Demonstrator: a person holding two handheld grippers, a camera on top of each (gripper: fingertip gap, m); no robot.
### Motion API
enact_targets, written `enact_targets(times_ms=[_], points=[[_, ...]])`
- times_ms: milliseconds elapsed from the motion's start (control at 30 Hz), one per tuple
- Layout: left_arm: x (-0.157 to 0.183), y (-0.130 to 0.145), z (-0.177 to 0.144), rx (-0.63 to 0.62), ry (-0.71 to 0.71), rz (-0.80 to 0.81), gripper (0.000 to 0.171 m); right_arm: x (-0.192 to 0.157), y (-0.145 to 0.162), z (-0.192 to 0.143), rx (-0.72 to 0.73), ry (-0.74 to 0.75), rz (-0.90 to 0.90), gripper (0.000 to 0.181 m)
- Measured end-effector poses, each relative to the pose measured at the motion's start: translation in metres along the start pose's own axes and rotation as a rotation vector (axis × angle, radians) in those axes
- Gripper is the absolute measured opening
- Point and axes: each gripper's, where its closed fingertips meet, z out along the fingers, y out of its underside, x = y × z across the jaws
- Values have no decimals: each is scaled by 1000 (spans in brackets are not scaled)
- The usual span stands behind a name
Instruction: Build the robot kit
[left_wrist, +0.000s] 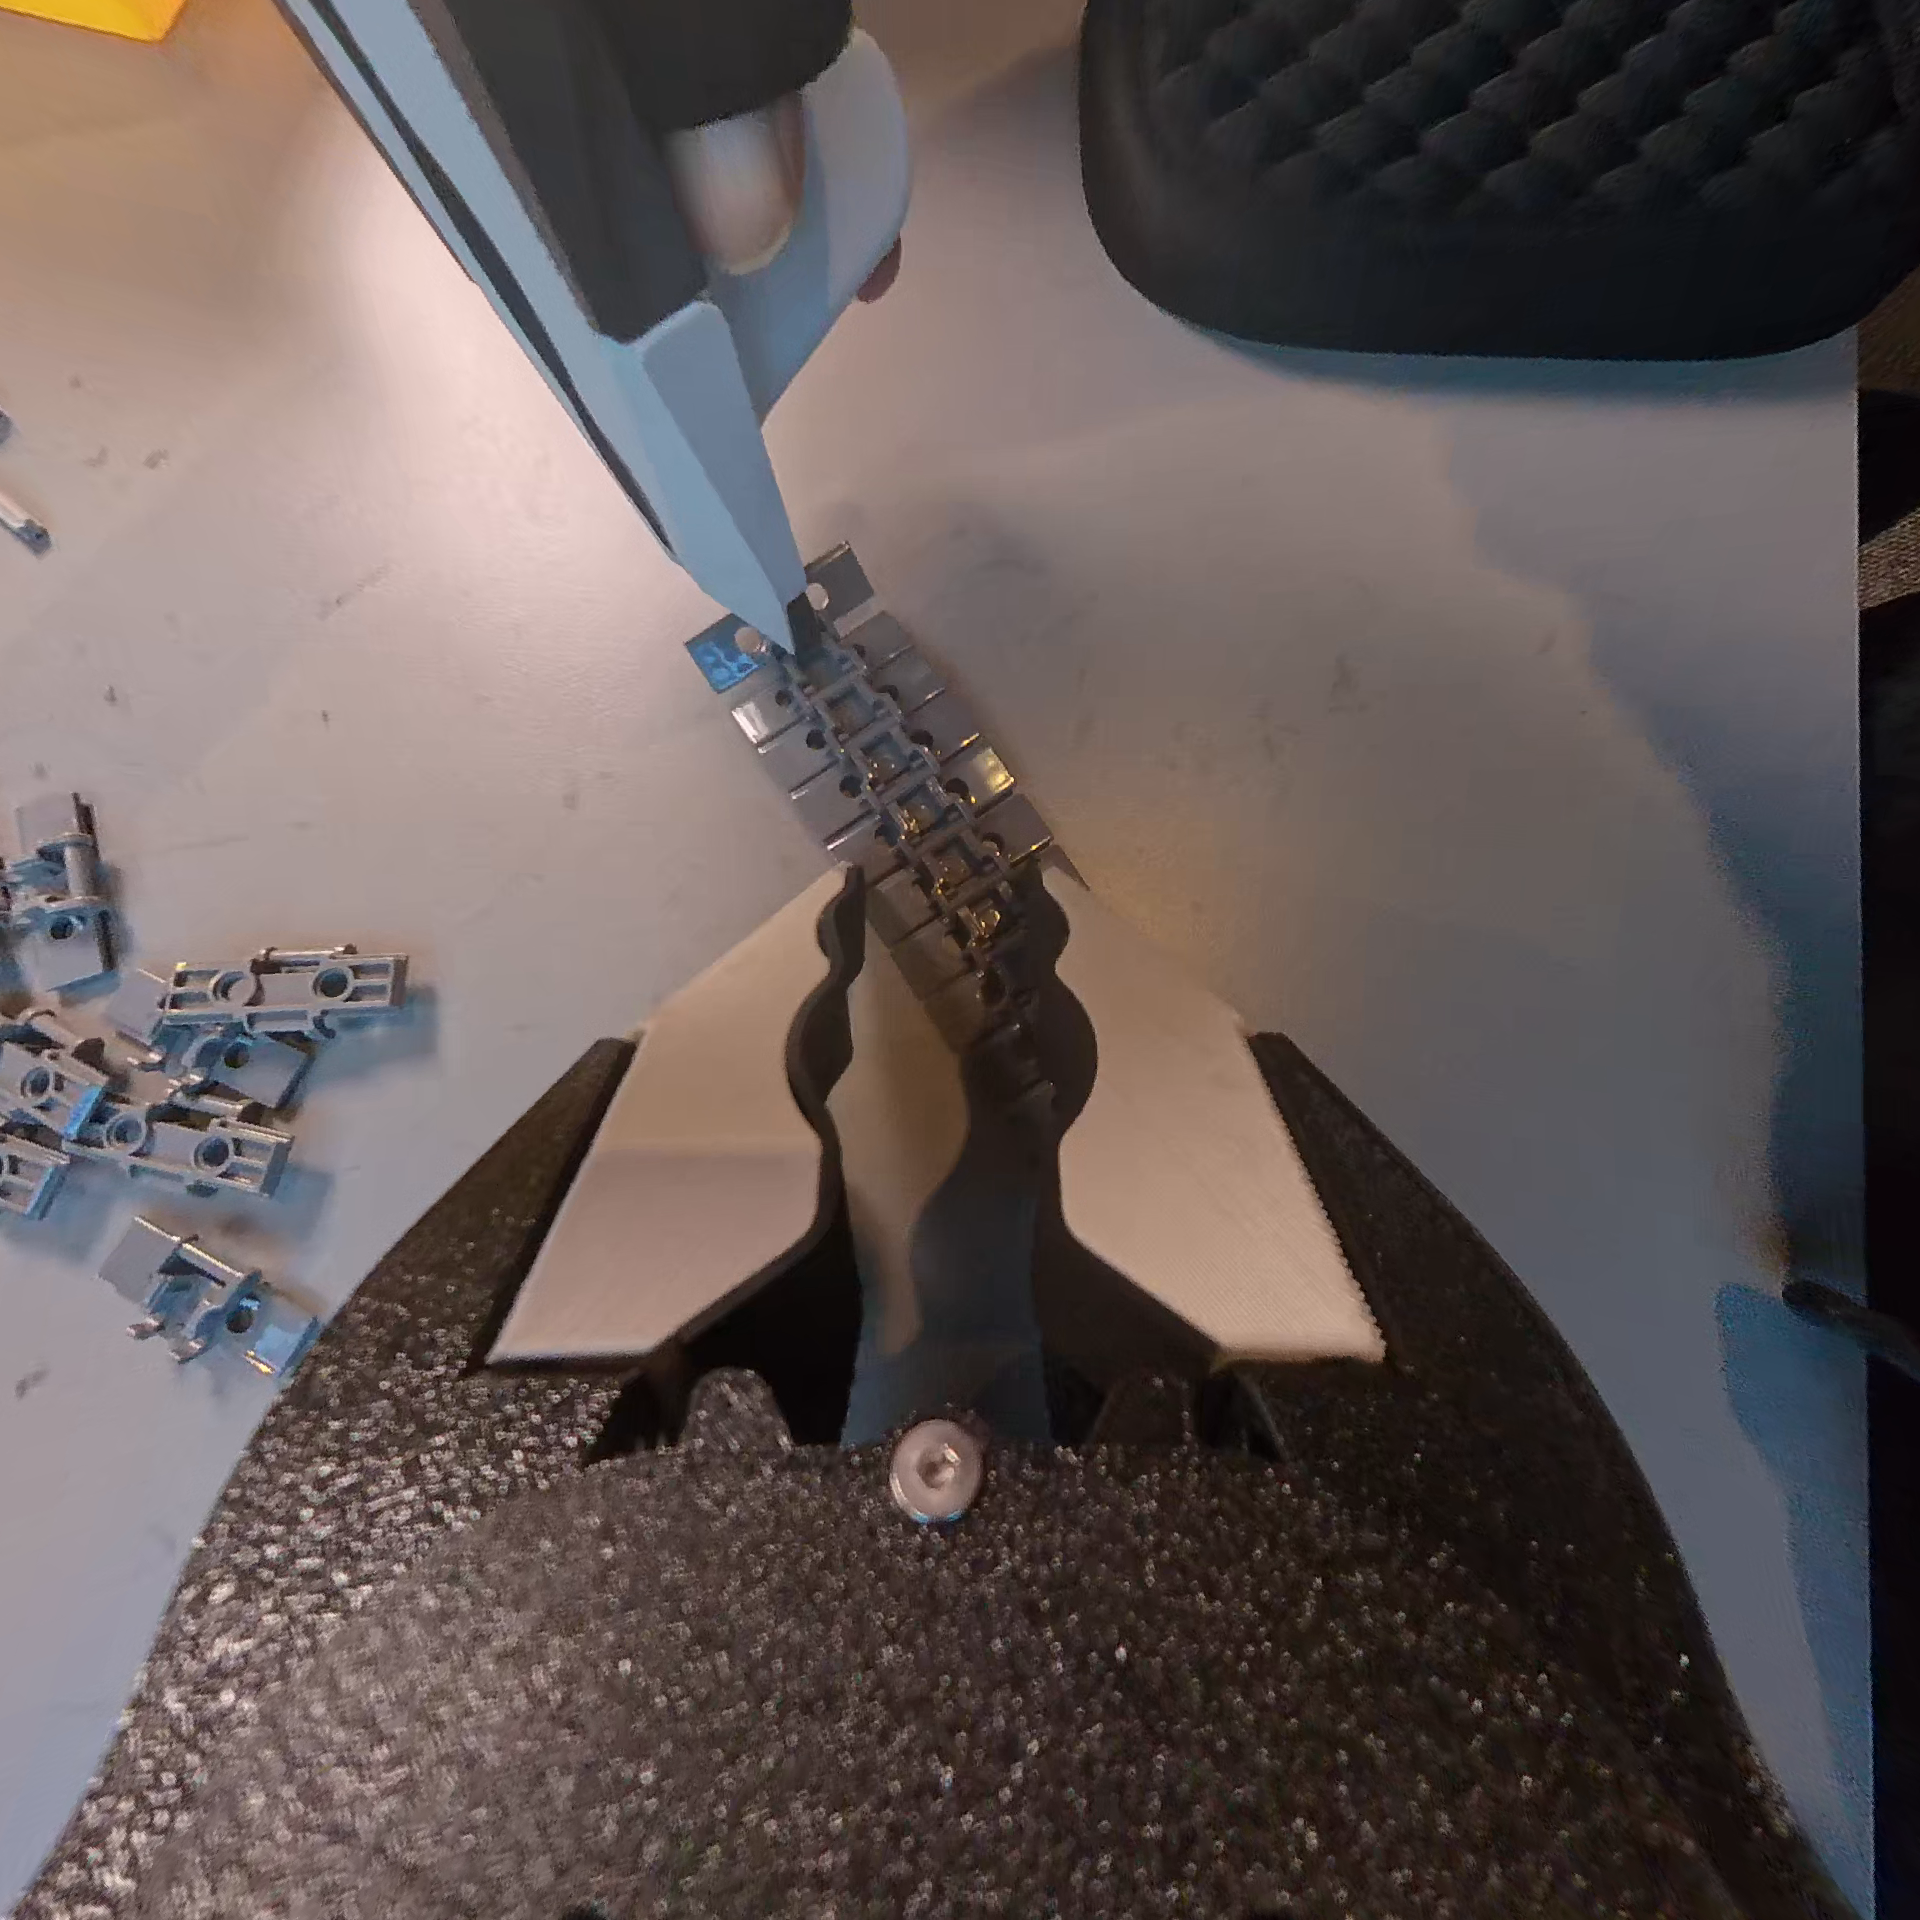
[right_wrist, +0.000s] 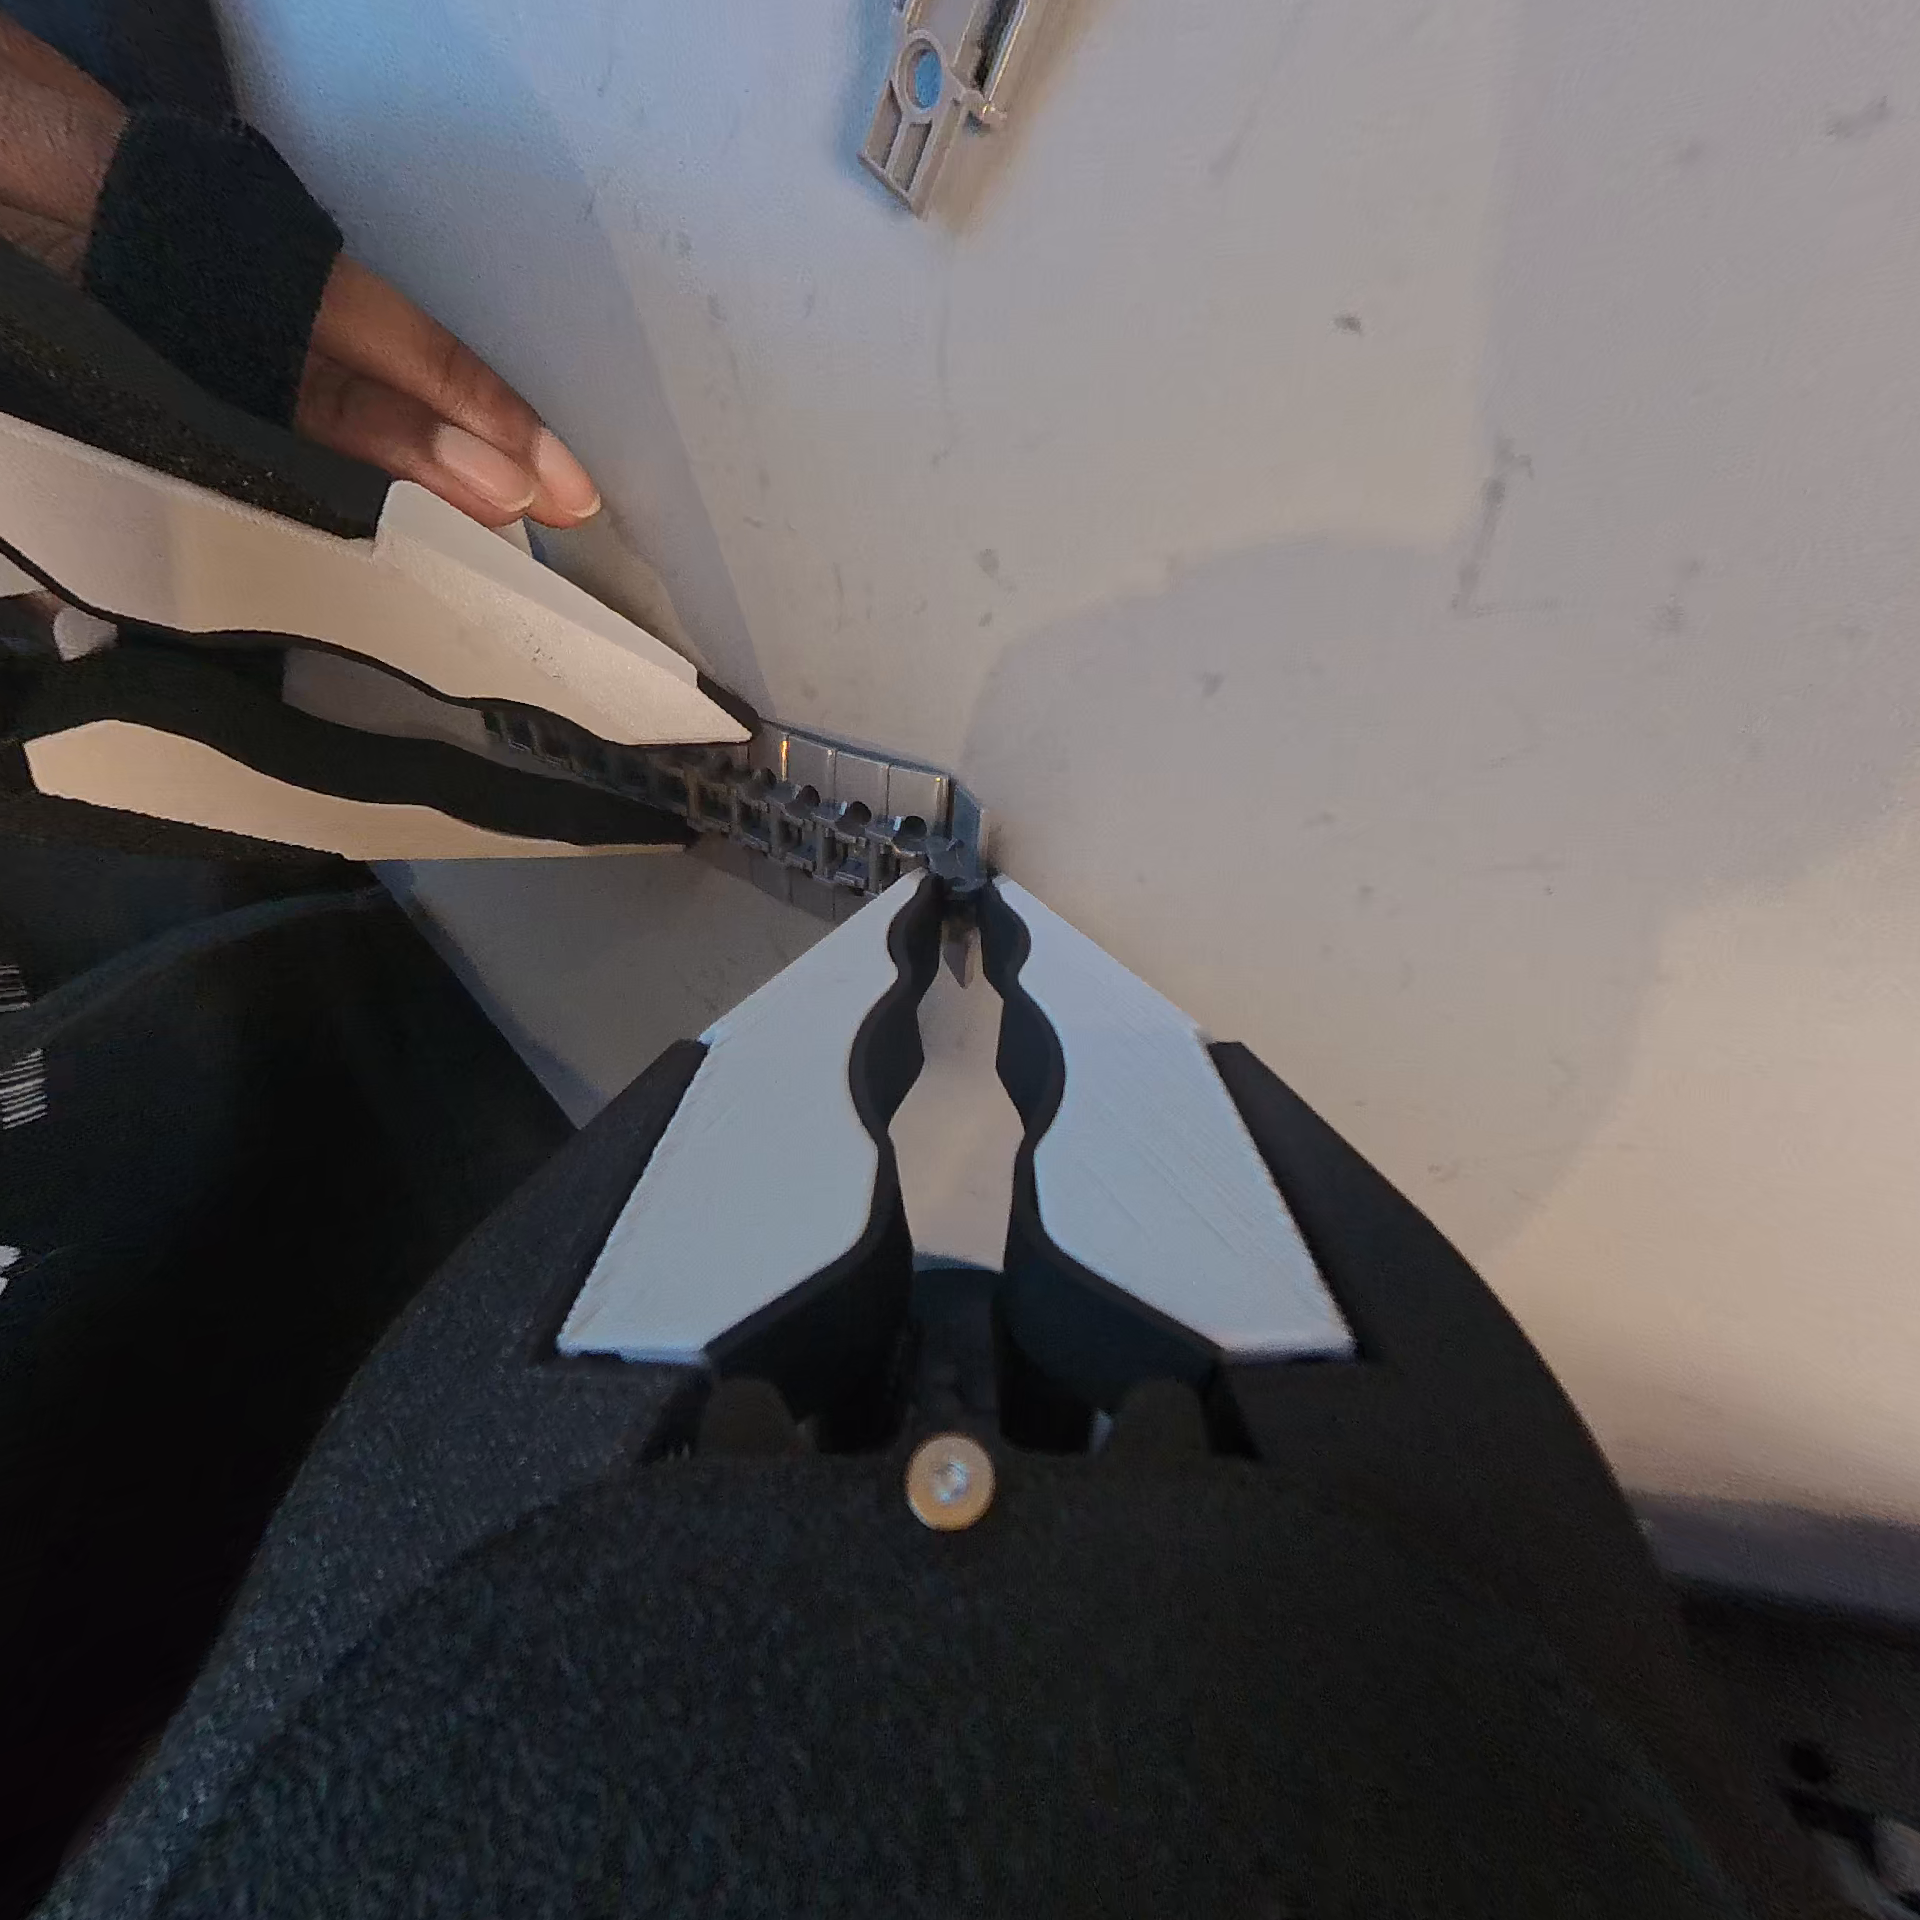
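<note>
A chain of grey plastic track links (left_wrist: 894, 748) lies just over the white table (left_wrist: 1351, 727). My left gripper (left_wrist: 945, 904) is shut on the chain's near end, with several links between its black-lined fingers. My right gripper (left_wrist: 795, 634) comes in from the upper left and pinches the chain's far end link. In the right wrist view my right gripper (right_wrist: 956, 888) is shut on that end link, and the chain (right_wrist: 862, 790) runs left into my left gripper (right_wrist: 717, 779). A hand in a black fingerless glove (right_wrist: 447, 436) rests along the left gripper.
Several loose grey links (left_wrist: 156, 1122) lie scattered at the left; one (left_wrist: 281, 982) is nearest. Another single link (right_wrist: 925, 114) lies farther off on the table. A black padded cushion (left_wrist: 1507, 156) sits at the back right. The table's edge (left_wrist: 1858, 935) runs along the right.
</note>
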Motion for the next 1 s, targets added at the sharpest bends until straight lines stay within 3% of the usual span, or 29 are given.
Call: enact_targets(times_ms=[200, 333, 467, 600, 733, 833, 1000], points=[[0, 0, 0, 2, 2, -4, 29, 0, -1, 0, 88, 38, -32, 7], [0, 0, -1, 1, 4, -9, 29, 2, 0, -2, 136, -25, -16, 9], [0, 1, -1, 3, 14, -18, 29, 2, 0, -15, 250, -103, 1, 34], [0, 1, 0, 3, 26, -26, 28, 3, 1, -19, 305, -51, -45, 31], [1, 1, 0, 2, 29, -28, 28, -3, -6, -41, 424, -192, 19, 36], [1, 1, -1, 1, 39, -29, 28, 0, -7, -44, 467, -132, -56, 35], [10, 5, -9, -9, 124, -6, 29, -5, -22, -40, 560, 88, -327, 33]])
